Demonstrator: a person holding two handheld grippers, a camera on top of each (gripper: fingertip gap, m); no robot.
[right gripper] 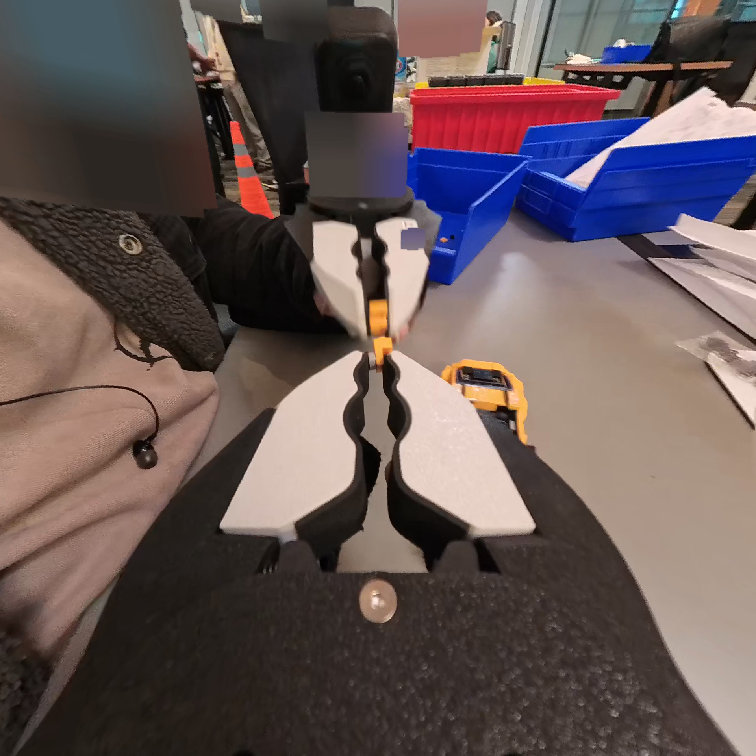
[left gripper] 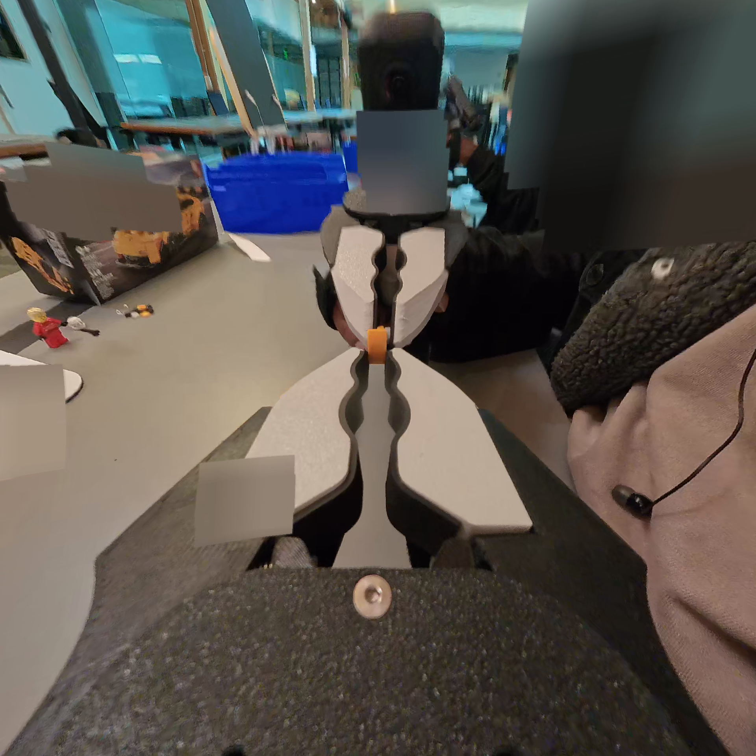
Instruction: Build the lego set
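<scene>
Left gripper (left gripper: 376, 355) and right gripper (right gripper: 378, 360) each clamp orange piece (left gripper: 376, 345) over grey table (left gripper: 184, 388); blue bins (right gripper: 613, 192) behind

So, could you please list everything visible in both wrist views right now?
Small orange lego piece: one, in left gripper's tips.
Second orange lego piece: one, in right gripper's tips.
Orange lego car: one, on grey table.
Red minifigure: one, standing far left.
Dark printed lego box: one, behind it.
Blue plastic bins: several, table's far side.
Red plastic bin: one, behind.
Left gripper: shut.
Right gripper: shut.
</scene>
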